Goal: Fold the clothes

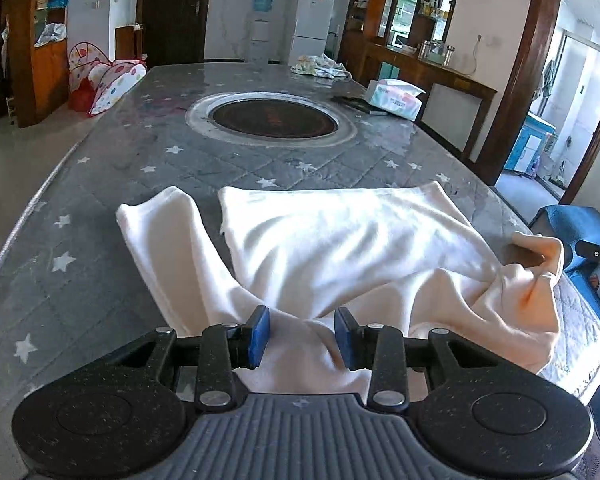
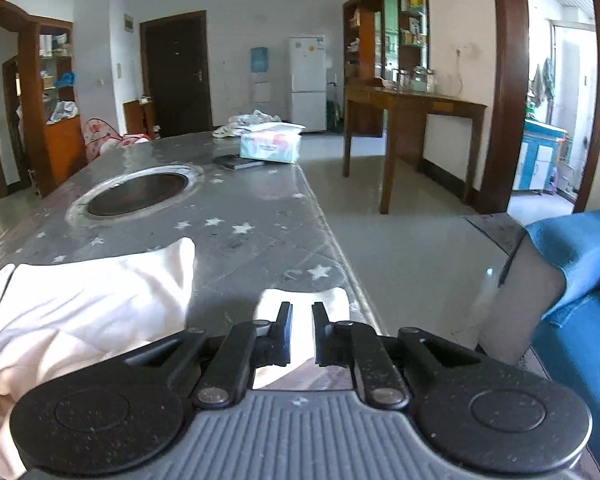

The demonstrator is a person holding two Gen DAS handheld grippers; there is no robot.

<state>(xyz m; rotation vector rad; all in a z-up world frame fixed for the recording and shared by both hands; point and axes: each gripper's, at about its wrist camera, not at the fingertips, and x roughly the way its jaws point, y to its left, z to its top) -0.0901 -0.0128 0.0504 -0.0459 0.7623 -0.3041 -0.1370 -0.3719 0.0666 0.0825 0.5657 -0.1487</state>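
White soft garment [image 1: 340, 248] rumpled | grey starred quilted table [image 1: 100, 184]

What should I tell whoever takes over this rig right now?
Left tool: open, fingers either side of a raised bunch of the cream garment, not clamped.
Right tool: open, over a sleeve end near the table's right edge.
Garment lies spread and wrinkled on the star-patterned table; no clean fold yet.
Left: grip, fold sleeves in, fold the body.
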